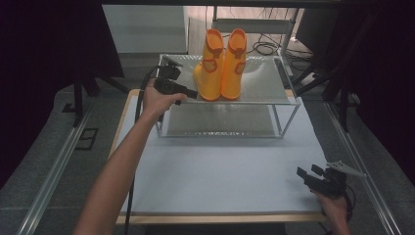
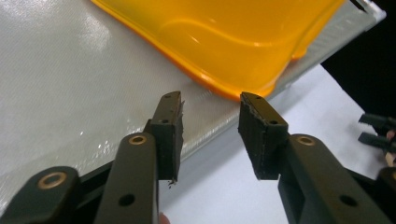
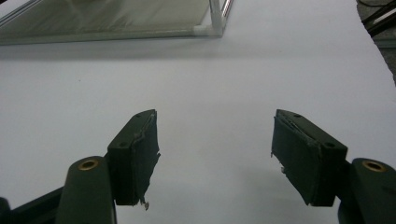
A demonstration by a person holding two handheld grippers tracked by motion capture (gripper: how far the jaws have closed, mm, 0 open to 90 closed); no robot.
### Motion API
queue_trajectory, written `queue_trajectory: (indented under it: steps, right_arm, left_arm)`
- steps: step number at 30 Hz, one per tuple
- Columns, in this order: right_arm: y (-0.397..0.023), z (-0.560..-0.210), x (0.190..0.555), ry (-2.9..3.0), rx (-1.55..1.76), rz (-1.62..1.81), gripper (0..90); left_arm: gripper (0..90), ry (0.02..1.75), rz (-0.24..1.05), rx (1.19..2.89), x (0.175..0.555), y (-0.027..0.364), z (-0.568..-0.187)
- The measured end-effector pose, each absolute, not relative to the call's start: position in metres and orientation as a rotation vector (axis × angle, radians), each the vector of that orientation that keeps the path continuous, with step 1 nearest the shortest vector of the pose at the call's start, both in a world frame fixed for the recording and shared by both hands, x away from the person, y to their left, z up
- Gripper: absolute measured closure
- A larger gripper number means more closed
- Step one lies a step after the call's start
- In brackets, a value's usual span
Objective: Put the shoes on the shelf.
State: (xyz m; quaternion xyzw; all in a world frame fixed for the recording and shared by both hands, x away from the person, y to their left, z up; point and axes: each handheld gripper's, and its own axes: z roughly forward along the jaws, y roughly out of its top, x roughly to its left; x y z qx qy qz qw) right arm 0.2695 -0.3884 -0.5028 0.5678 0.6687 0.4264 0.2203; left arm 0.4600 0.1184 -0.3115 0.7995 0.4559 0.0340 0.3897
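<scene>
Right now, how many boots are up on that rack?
2. Both orange boots stand upright side by side on the rack's top shelf: the left boot, nearest the open left claw, and the right boot beside it. None seems hidden.

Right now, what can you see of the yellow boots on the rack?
The yellow boots are a glossy pair, rubber by the look, with orange trim at the cuffs and soles. They stand upright, side by side, on the top shelf of the wire rack. The left claw, jaws open, hangs at the nearer boot's sole edge, not touching.
</scene>
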Motion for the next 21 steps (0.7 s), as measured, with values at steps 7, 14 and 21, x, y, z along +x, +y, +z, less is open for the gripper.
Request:
queue_trajectory:
  steps: [7, 14, 21]
  right_arm:
    - [-0.387, -0.503, 0.269, 1.854, 1.572, 1.178, 31.8]
    - [-0.386, -0.503, 0.27, 1.858, 1.567, 1.178, 31.8]
    - [-0.385, -0.502, 0.269, 1.859, 1.556, 1.177, 31.8]
  left_arm:
    - [57.6, 1.125, 0.088, 2.029, 0.445, 0.129, -0.312]
    - [57.5, 1.077, 0.091, 2.028, 0.427, 0.14, -0.31]
    - [57.3, 1.061, 0.098, 2.034, 0.401, 0.155, -0.312]
